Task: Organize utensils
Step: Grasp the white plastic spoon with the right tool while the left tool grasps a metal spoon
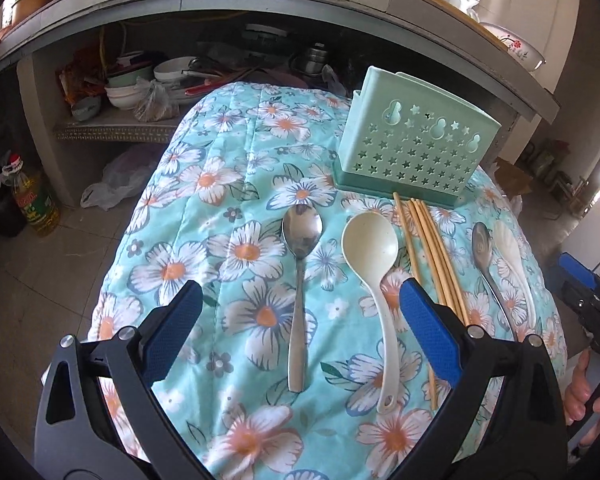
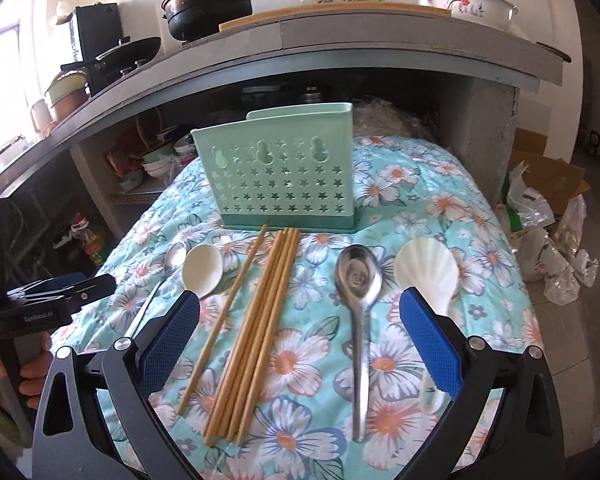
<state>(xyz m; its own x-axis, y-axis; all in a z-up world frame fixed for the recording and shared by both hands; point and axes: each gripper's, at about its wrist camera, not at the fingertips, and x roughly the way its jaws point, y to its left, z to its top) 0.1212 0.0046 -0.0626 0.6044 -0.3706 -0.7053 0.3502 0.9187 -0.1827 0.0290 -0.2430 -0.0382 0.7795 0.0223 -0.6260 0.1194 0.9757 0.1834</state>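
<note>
Lying between the gaping left tongs, a steel spoon; right tongs, also spread, straddle chopsticks.

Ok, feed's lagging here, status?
Both claws open, left, right. Spoons, bamboo chopsticks on cloth. Perforated mint-green plastic holder empty-looking. Nothing blocking.

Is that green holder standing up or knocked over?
Upright. The holder stands on its darker base on the floral cloth, star-holed front facing the cameras, open top upward. Whether anything is inside, cannot tell.
</note>
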